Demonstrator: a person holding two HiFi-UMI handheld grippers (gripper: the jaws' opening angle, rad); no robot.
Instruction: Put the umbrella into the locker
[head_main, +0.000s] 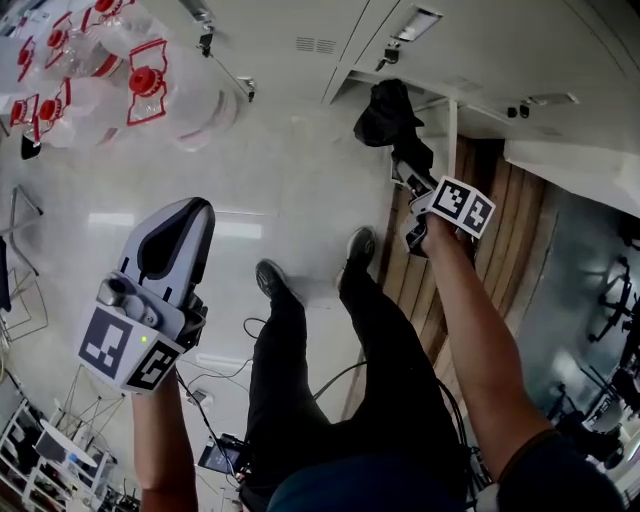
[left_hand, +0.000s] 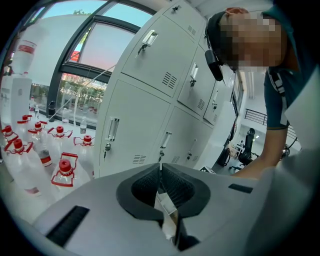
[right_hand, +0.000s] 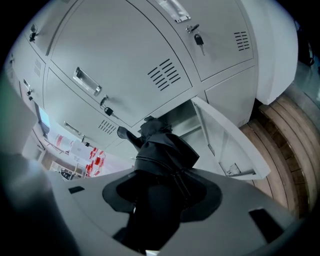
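In the head view, the person's left forearm is reaching up from the bottom edge, carrying the left gripper (head_main: 186, 216) over the pale floor (head_main: 290, 170). The right arm is stretching further out, and the right gripper (head_main: 408, 176) is pointing at the open locker (head_main: 440, 112) with the black umbrella (head_main: 385, 112) sticking out ahead of it, just in front of the opening. Each marker cube (head_main: 462, 206) is showing only black-and-white squares, no words. Water bottles (head_main: 140, 85) with red caps are standing at the upper left; their labels are too small to read. A wooden strip (head_main: 500, 220) is running along the right side, beside the person's legs.

In the left gripper view, the left gripper (left_hand: 160, 169) is aiming at a bank of grey lockers (left_hand: 150, 95), its jaws pressed together with nothing between them. The red-capped bottles (left_hand: 64, 171) are crowding the left, below a window (left_hand: 95, 65). No print on them is legible.

In the right gripper view, the right gripper (right_hand: 159, 176) is pinching the folded umbrella (right_hand: 162, 150), whose tip is nearing the open compartment (right_hand: 186, 118). The locker door (right_hand: 227, 145) is hanging swung out to the right, leaving the opening free in front. A key (right_hand: 198, 39) is sitting in the lock of the door above. Wooden boards (right_hand: 285, 145) are lying at the right edge.
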